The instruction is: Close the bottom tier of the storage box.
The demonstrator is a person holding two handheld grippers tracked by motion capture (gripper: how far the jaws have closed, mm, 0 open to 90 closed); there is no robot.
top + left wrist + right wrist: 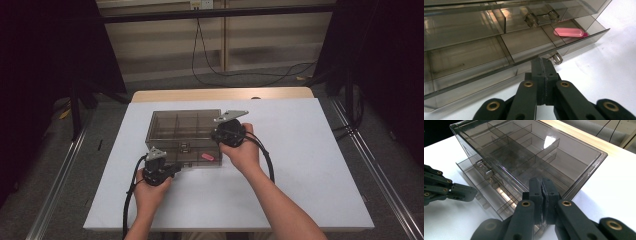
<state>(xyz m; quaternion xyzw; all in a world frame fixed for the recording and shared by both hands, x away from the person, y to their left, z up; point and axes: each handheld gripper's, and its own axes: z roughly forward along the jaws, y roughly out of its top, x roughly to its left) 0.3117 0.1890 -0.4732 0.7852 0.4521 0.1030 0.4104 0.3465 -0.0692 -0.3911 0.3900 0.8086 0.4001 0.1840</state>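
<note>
- The drawer box [564,157] is smoky, see-through plastic, glossy, with bright glints on its top.
- The pink piece [569,32] in the open drawer looks like smooth, slightly shiny plastic.
- The left tool [544,65] is matt black plastic with brass-coloured rivets.
- The surface [310,165] is matt white, its far edge pale wood.

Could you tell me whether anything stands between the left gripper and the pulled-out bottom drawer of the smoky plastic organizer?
Nothing visible does. The left gripper, fingers shut, sits right at the drawer's front wall beside its knob, over bare white table. The pink item lies inside the drawer, beyond that wall.
</note>
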